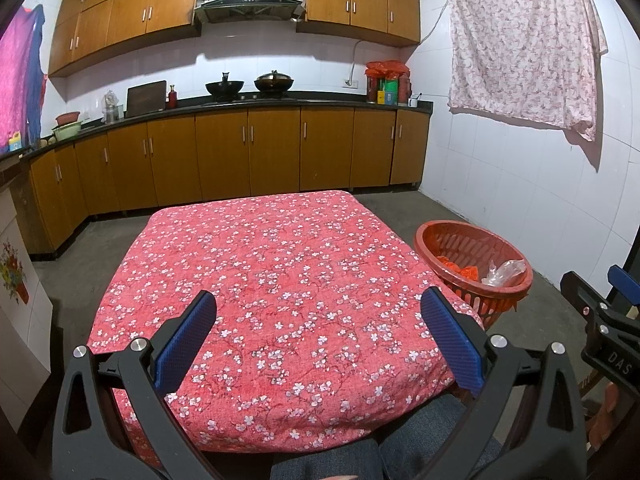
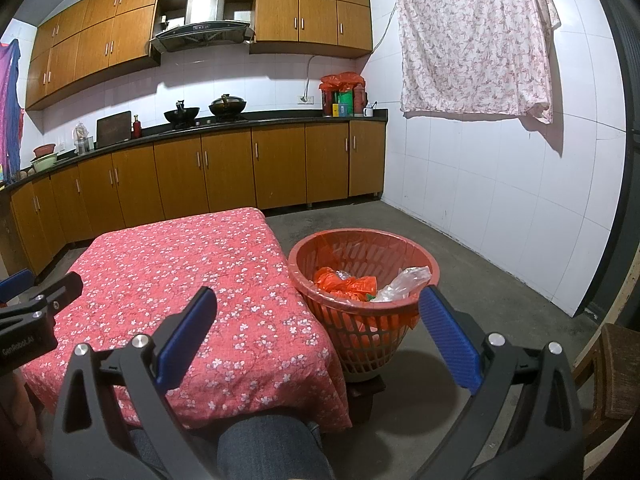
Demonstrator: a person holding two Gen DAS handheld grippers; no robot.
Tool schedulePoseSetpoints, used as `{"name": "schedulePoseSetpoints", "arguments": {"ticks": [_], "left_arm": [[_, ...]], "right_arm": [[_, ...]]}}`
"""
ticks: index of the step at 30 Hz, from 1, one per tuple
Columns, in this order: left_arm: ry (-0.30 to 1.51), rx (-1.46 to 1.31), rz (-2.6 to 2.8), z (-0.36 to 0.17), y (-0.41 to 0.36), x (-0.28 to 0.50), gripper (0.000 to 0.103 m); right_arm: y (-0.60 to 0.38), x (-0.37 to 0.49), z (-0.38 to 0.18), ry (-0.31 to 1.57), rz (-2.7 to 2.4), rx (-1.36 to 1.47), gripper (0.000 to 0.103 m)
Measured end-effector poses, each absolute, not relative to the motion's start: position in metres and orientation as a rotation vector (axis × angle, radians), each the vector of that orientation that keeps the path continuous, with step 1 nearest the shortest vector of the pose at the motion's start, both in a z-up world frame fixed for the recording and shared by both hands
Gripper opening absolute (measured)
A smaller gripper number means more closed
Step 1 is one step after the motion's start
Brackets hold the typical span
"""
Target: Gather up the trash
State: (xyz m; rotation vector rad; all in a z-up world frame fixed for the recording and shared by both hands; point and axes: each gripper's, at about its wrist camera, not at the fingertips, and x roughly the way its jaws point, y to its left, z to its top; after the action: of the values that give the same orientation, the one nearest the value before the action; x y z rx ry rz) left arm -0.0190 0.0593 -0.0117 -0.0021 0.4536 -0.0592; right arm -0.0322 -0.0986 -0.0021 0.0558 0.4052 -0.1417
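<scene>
Orange plastic — the trash basket (image 2: 362, 276) stands on the concrete floor just beside the table's right edge, at about two o'clock from my left gripper and close to twelve from my right one. Inside it lie crumpled orange bags (image 2: 346, 283) and, toward the near rim, a clear plastic bag (image 2: 404, 282) that pokes a little above the edge. A small dark block sits under the basket's base.

My right gripper (image 2: 318, 338) hangs over the gap between table and basket, its blue pads spread wide with nothing between them. My left gripper (image 1: 320, 338) hovers over the near half of the table, fingers equally wide apart and empty — the red flowered tablecloth (image 1: 280, 272) shows bare between them.

My knees in blue jeans (image 2: 272, 448) show at six o'clock, under the cloth's near hem. At twelve o'clock runs the kitchen counter (image 1: 240, 106) with two woks on the hob, wooden cabinets above and below. At two o'clock a pale flowered sheet (image 2: 476, 36) hangs on the white tiled wall.
</scene>
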Motion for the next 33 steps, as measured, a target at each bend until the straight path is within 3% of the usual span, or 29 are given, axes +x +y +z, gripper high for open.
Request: {"name": "schedulePoseSetpoints", "arguments": {"ticks": [33], "left_arm": [[0.454, -0.002, -0.047, -0.011, 0.0612, -0.0191, 0.101]], "right_arm": [[-0.0993, -0.0323, -0.0021, 0.405, -0.142, 0.057, 0.098]]}}
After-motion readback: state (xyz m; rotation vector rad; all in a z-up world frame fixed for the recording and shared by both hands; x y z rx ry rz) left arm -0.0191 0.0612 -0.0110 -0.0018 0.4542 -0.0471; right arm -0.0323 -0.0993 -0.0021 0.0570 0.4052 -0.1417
